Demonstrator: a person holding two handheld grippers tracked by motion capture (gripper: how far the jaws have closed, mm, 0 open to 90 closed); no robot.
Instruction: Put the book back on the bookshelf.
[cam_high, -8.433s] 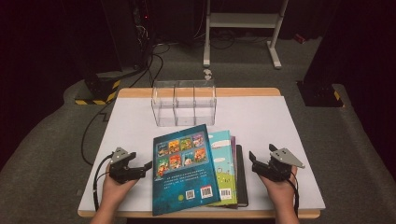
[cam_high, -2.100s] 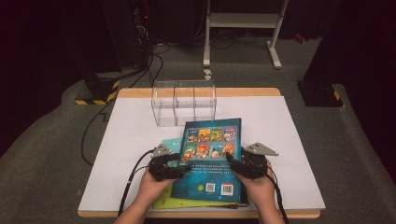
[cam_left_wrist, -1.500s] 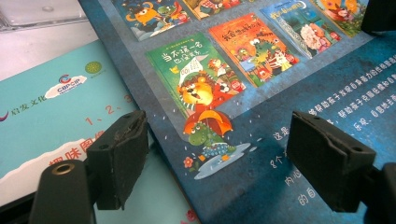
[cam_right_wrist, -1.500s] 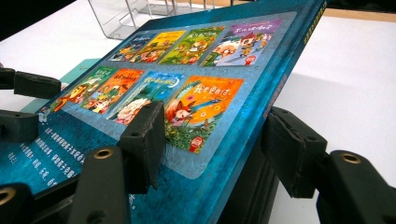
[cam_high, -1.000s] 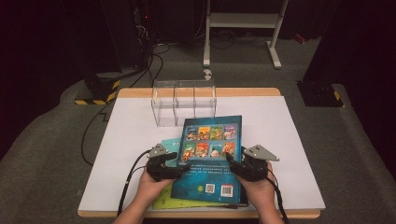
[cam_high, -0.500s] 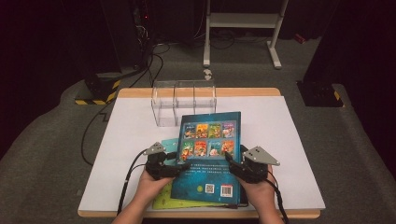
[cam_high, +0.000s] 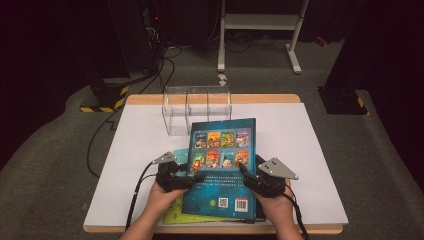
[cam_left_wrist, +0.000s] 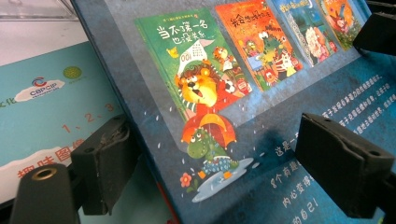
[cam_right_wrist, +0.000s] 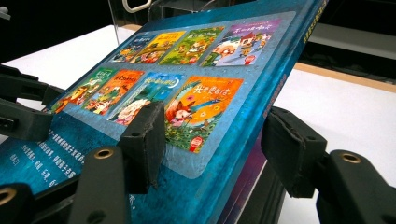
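Both tongs, left gripper (cam_high: 196, 176) and right gripper (cam_high: 244, 172), clamp the blue book (cam_high: 222, 170), far edge lifted; clear organizer (cam_high: 197, 107) slot still unfilled.

Both black grippers carry grey three-cornered plates, brass-ringed screw holes, blocky fingers (cam_right_wrist: 144, 140) and trailing black cables.

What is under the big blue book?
Under the blue book lies a teal book, with a yellow-green cover peeking out near the table's front edge. How many more books are stacked beneath cannot be seen; the blue one covers them.
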